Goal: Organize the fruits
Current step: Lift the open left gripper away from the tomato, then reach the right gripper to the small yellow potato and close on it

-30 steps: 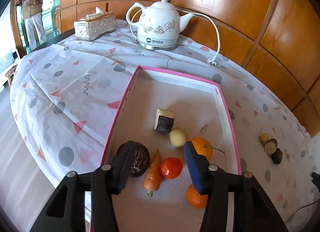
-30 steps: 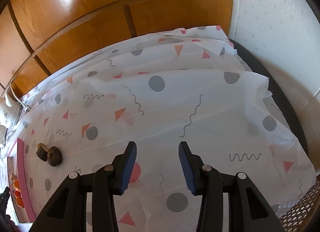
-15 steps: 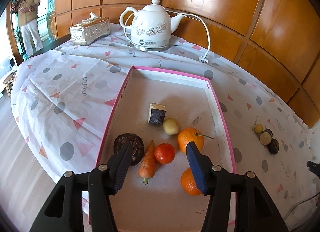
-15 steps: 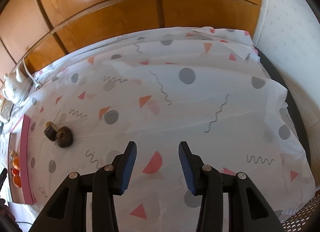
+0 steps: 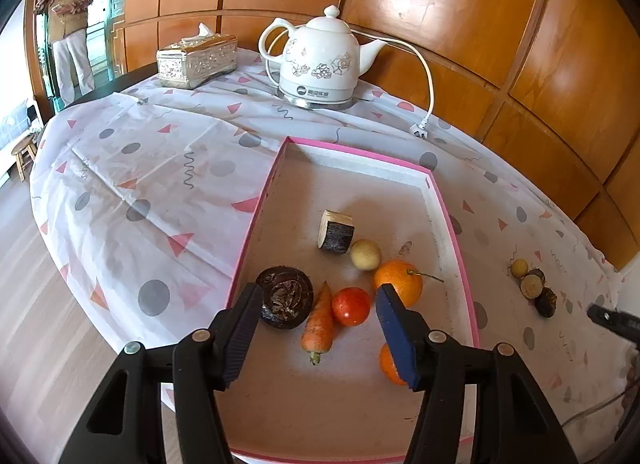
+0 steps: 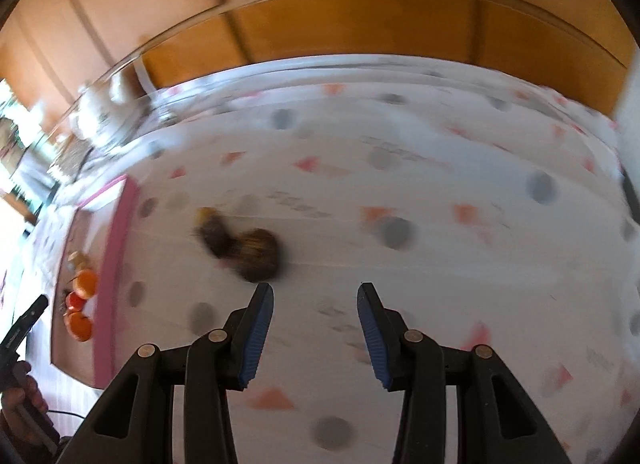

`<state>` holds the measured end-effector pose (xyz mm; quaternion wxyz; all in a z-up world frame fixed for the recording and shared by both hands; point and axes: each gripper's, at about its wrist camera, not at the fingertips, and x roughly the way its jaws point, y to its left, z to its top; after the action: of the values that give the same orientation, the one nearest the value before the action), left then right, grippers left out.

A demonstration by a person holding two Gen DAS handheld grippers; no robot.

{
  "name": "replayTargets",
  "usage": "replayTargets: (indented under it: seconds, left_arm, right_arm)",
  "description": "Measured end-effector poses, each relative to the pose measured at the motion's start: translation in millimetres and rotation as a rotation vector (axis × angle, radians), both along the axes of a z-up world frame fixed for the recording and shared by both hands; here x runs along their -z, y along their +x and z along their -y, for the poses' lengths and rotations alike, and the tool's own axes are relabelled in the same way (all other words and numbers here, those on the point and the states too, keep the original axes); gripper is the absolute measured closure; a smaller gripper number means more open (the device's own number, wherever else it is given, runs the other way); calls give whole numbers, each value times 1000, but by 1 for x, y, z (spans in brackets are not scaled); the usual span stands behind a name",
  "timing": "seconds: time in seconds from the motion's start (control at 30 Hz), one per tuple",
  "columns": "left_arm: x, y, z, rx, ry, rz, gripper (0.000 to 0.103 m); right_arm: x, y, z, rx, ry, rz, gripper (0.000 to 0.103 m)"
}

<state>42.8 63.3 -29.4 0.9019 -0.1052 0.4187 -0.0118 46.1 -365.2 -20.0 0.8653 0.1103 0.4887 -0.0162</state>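
Note:
A pink-rimmed tray (image 5: 448,224) holds a carrot (image 5: 320,324), a tomato (image 5: 351,306), two oranges (image 5: 400,282), a pale round piece (image 5: 365,254), a dark cut chunk (image 5: 336,231) and a dark round root (image 5: 285,296). My left gripper (image 5: 320,296) hovers over the tray's near end. Its jaws are opening, and they touch nothing; the carrot and tomato lie below the gap. A small yellow fruit (image 5: 519,267) and two brown lumps (image 5: 534,284) lie on the cloth right of the tray. My right gripper (image 6: 316,292) is open over the cloth, with the brown lumps (image 6: 248,248) just ahead of its left finger.
A white kettle (image 5: 320,64) with its cord and a tissue box (image 5: 196,60) stand at the table's back. The patterned cloth (image 6: 440,184) covers the table. Wooden panels run behind. The tray (image 6: 116,248) shows at the left of the blurred right wrist view, with a hand (image 6: 20,404) below it.
The left jaws have spread wider over the tray. The right gripper has swung left across the cloth, so the brown lumps and tray are now much closer; its view is blurred.

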Motion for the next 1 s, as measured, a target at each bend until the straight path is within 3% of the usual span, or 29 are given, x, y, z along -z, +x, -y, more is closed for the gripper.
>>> replayTargets:
  seconds: [0.37, 0.5, 0.67, 0.7, 0.73, 1.0]
  left_arm:
    - [6, -3, -25, -63, -21, -18, 41]
    - [10, -3, -38, -103, -28, -32, 40]
    - [14, -2, -49, -130, -36, -49, 40]
    - [15, -1, -50, -132, -38, -51, 40]
    - [16, -1, -50, -134, -39, -52, 40]
    - [16, -1, -46, -128, -45, -58, 40]
  right_arm:
    - [3, 87, -95, -270, -111, 23, 59]
    - [21, 113, -118, -367, -201, -34, 59]
    - [61, 130, -133, -457, -362, -168, 60]
    - [62, 131, -133, -469, -361, -162, 65]
    - [61, 131, -132, -481, -333, -160, 76]
    - [60, 130, -127, -454, -298, -136, 77]
